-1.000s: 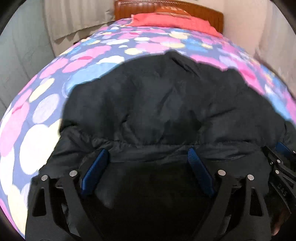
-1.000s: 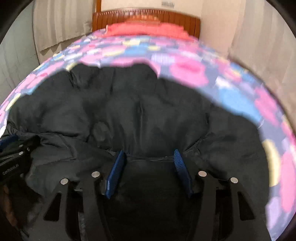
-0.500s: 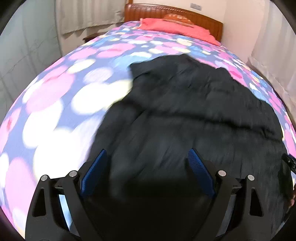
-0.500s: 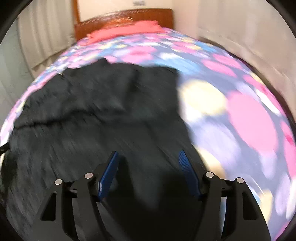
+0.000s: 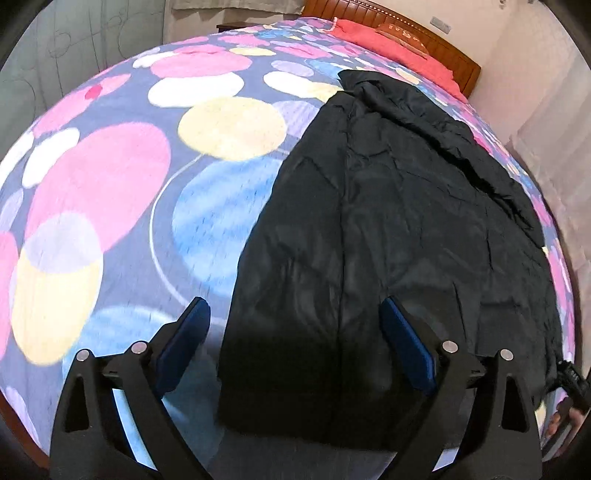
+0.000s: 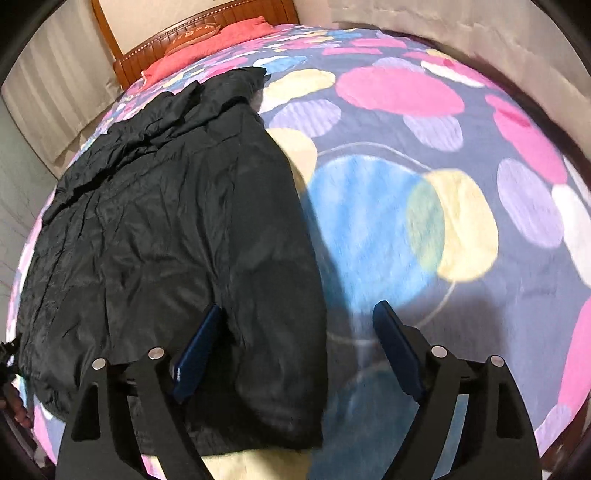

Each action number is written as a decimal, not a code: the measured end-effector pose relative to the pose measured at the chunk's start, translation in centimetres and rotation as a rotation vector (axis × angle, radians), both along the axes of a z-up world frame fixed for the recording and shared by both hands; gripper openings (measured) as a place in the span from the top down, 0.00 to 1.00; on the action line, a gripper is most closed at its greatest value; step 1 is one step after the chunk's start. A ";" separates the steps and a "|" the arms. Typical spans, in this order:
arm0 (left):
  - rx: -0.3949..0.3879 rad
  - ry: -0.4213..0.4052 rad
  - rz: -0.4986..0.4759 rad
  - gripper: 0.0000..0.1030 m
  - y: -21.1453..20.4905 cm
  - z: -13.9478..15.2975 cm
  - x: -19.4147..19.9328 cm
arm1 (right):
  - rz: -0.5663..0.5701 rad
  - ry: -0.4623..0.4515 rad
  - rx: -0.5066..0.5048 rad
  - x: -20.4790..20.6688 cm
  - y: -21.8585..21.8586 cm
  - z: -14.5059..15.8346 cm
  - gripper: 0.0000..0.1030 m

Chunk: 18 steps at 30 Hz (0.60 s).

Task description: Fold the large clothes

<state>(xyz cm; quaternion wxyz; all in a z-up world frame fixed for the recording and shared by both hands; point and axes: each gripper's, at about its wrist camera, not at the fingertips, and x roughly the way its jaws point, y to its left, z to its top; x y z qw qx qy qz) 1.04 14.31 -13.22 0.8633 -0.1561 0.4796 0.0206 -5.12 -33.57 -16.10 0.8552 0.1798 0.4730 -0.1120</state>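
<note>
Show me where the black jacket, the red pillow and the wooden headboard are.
black jacket (image 5: 388, 240), left wrist view, middle of its flat body.
red pillow (image 5: 391, 48), left wrist view, its top surface.
wooden headboard (image 6: 147, 55), right wrist view, its carved front.

Readable text: none legible

An orange-brown cushion (image 5: 400, 31) at the upper right of the left wrist view, upper left in the right wrist view (image 6: 192, 34), bears pale lettering, too blurred and small to read.
</note>
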 end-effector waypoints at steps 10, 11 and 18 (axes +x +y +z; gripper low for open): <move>-0.134 -0.033 0.070 0.09 1.6 -0.1 -2.0 | 0.017 -0.045 0.040 -1.8 2.2 -0.1 0.28; -0.142 -0.041 0.071 0.10 1.6 -0.2 -2.0 | 0.020 -0.049 0.035 -1.8 2.5 0.0 0.31; -0.136 -0.052 0.057 0.52 0.8 -0.3 -2.1 | 0.040 -0.064 0.058 -1.5 3.3 0.0 0.54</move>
